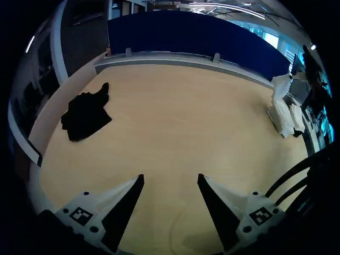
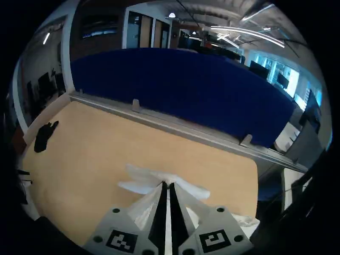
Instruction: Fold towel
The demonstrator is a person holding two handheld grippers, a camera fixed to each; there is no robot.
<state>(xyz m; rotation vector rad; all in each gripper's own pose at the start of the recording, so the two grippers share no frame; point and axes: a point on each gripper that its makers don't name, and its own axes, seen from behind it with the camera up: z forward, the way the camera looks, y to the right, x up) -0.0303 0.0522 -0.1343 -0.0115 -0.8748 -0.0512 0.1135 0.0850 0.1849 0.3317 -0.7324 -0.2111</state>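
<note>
Pinched tight at the bottom centre of the right gripper view, your right gripper point(image 2: 166, 187) has its fingers pressed together on a fold of the white towel point(image 2: 144, 178), which fans out to both sides just past the tips and trails toward the lower right, close to the table's edge. Your left gripper point(image 1: 170, 178) hovers with its fingers spread wide over bare wooden table point(image 1: 178, 119), holding nothing. At the right edge of the left gripper view a white heap point(image 1: 282, 112) sits with its top standing up; that's probably this same towel, well apart from your left fingers. Watch the grip: you have a bunched bit of cloth, not a clean corner, so I'd expect it to slip or bring up more than one layer. Lifting from that one point alone would likely drag the rest into a clump, or tip the trailing part off the near edge. Count it up: two grippers, one white towel in the pinch, though I can't tell how many pieces the heap holds. One black cloth point(image 1: 85, 112) lies crumpled at the left. One blue partition point(image 1: 191, 38) runs along the far side, with two small grey brackets on its rail.
</note>
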